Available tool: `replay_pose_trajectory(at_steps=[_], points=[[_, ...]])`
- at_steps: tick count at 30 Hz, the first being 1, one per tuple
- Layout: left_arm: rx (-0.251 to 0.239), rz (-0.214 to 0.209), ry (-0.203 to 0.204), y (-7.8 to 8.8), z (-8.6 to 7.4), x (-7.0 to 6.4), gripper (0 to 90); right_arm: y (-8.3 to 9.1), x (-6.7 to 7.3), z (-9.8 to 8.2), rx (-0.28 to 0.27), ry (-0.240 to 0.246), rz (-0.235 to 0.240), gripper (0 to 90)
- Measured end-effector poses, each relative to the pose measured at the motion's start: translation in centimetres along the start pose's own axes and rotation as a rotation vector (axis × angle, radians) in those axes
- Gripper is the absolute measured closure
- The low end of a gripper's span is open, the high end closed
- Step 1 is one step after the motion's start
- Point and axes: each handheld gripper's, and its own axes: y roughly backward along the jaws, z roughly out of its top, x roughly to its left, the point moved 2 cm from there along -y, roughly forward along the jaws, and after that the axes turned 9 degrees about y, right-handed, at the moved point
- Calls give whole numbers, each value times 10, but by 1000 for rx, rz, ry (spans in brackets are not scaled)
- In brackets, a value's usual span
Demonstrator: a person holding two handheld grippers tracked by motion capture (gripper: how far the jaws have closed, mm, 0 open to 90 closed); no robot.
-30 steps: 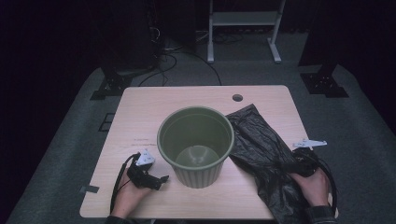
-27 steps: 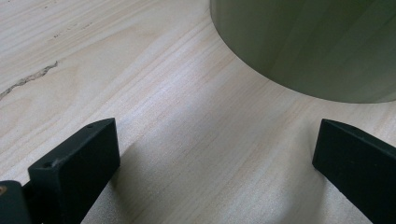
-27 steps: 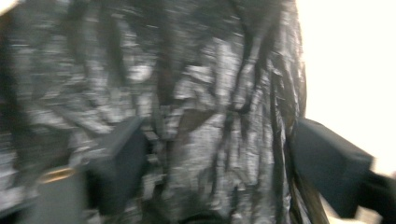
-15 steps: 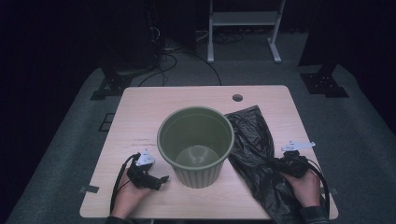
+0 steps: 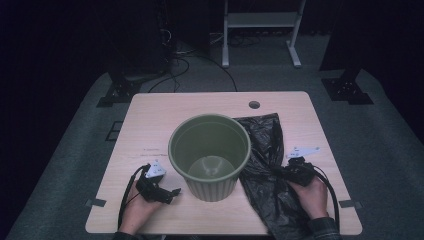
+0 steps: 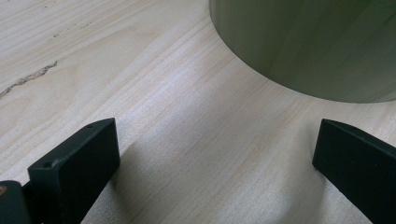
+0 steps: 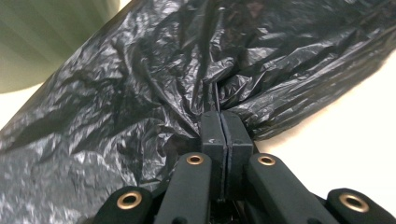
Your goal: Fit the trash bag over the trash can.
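Crinkled black plastic bag (image 7: 140,93) pinched by right gripper (image 7: 219,122), ribbed green bin (image 5: 210,156)

bin (image 5: 210,155) mid tabletop (image 5: 150,120), bag (image 5: 267,175) flat on tabletop touching bin's right side, cable hole (image 5: 254,104) far, behind bin

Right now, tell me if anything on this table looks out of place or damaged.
Nothing looks damaged or spilled. The black trash bag lies crumpled beside the green bin, not lining it, with the right gripper pinching a fold. The left gripper rests open on the table.
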Motion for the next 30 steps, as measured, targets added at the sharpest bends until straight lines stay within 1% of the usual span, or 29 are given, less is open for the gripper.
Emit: replay_pose_trajectory(at_steps=[3, 4, 6, 7, 8, 9, 11, 12, 13, 15, 18, 22, 25, 30], points=[[0, -2, -1, 0, 0, 0, 0, -9, 6, 5, 14, 22, 2, 894], [1, -2, -1, 0, 0, 0, 0, -12, 9, 7, 17, 36, 5, 881], [1, -2, -2, 0, 0, 0, 0, -15, 11, 9, 12, 35, 8, 790], [1, -2, -1, 0, 0, 0, 0, -16, 12, 9, 9, 24, 14, 748], [1, -2, -2, 0, 0, 0, 0, -17, 12, 10, 4, 16, 23, 681], [1, -3, -1, 0, 0, 0, 0, -18, 12, 11, -2, 2, 30, 578], [1, -3, -1, 0, 0, 0, 0, -19, 12, 12, -5, -27, 31, 444], [1, -3, -1, 0, 0, 0, 0, -20, 12, 12, -4, -32, 27, 377], [1, -3, -1, 0, 0, 0, 0, -20, 13, 13, -1, -37, 18, 321], [1, -3, -1, 0, 0, 0, 0, -22, 15, 15, -5, -38, 11, 265], [1, -3, -2, 0, 0, 0, 0, -28, 20, 20, -13, -41, 24, 194], [1, -3, -1, 0, 0, 0, 0, -36, 28, 25, -11, -22, 18, 139], [1, -3, -2, 0, 0, 0, 0, -40, 31, 28, -31, -40, 31, 139], [1, -5, -4, 0, 0, 0, 0, -46, 37, 34, -41, -35, 31, 115]])
